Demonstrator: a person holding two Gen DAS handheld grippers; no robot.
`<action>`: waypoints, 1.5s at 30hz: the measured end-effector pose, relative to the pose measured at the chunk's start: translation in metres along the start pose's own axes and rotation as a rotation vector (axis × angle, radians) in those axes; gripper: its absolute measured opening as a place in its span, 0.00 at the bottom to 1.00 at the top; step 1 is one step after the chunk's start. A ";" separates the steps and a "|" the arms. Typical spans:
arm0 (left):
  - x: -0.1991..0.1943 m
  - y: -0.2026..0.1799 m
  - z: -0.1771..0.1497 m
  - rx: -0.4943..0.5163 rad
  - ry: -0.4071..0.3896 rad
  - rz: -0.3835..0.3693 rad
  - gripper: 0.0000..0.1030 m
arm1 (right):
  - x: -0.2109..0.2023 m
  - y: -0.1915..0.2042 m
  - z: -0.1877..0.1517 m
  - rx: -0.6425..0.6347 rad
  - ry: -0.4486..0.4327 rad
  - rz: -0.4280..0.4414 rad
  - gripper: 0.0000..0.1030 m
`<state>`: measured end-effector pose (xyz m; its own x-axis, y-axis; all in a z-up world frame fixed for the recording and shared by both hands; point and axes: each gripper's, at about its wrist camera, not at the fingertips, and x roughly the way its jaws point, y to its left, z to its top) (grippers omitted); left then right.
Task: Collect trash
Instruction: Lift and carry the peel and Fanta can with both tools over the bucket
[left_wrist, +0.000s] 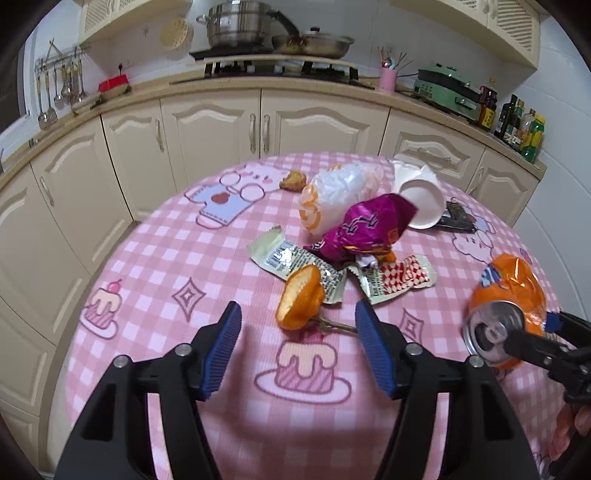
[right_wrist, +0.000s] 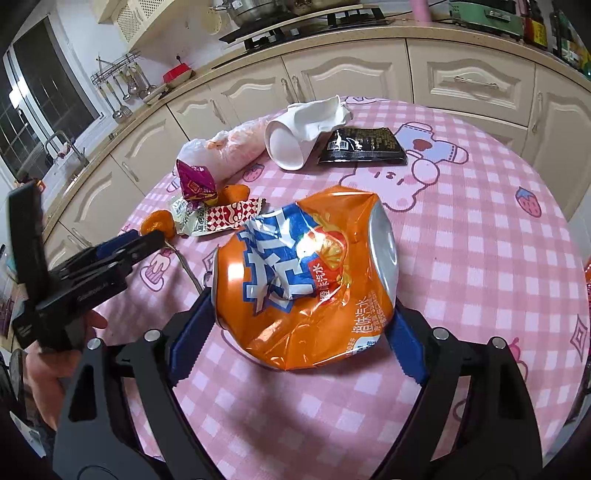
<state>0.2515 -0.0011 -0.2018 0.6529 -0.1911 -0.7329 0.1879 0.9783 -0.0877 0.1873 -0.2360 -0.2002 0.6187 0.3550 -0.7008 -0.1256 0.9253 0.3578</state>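
Table (left_wrist: 155, 258), round, pink checked cloth; the trash lies in a loose pile toward its far half, the can nearer the right edge.

Crushed orange soda can (right_wrist: 306, 280): largest piece. We judge it empty and light, thin metal, already dented, glossy and likely slippery on the flat sides. Its 2 ends stay stiff, so the rims are the place to hold. The right hand-held gripper (right_wrist: 299, 332) straddles it end to end, blue pads wide apart, at or just beside the 2 rims; we cannot tell whether they press yet, so we read it as not clamped.

Clear plastic bag (left_wrist: 340, 192), beyond the pile: soft, nearly weightless, will collapse; pinch a bunched fold.

White paper cup (left_wrist: 421, 199), on its side, torn: light, crushable; take the wall near the mouth.

Purple foil wrapper (left_wrist: 365, 229), the black packet (right_wrist: 362, 146) and 2 flat wrappers (left_wrist: 291, 262): thin, crinkly, lying flat; hard to get under, so pinch a raised edge.

Orange peel (left_wrist: 301, 302), just ahead of the left hand-held gripper (left_wrist: 299, 347): soft, light, curled upward, with a thin stem trailing toward the right finger. The left jaws stand released, nothing between them. We would close across the peel's raised rim.
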 end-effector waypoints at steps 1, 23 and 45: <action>0.003 0.001 0.000 -0.006 0.013 -0.014 0.28 | -0.001 -0.001 -0.001 0.002 -0.002 0.004 0.82; -0.074 -0.046 -0.017 -0.047 -0.119 -0.155 0.11 | -0.093 -0.066 -0.018 0.144 -0.166 0.106 0.82; -0.102 -0.290 -0.021 0.265 -0.122 -0.472 0.11 | -0.249 -0.243 -0.080 0.428 -0.454 -0.051 0.82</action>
<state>0.1152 -0.2641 -0.1160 0.5304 -0.6274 -0.5701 0.6487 0.7333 -0.2035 0.0017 -0.5392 -0.1619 0.8955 0.1329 -0.4247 0.1761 0.7706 0.6125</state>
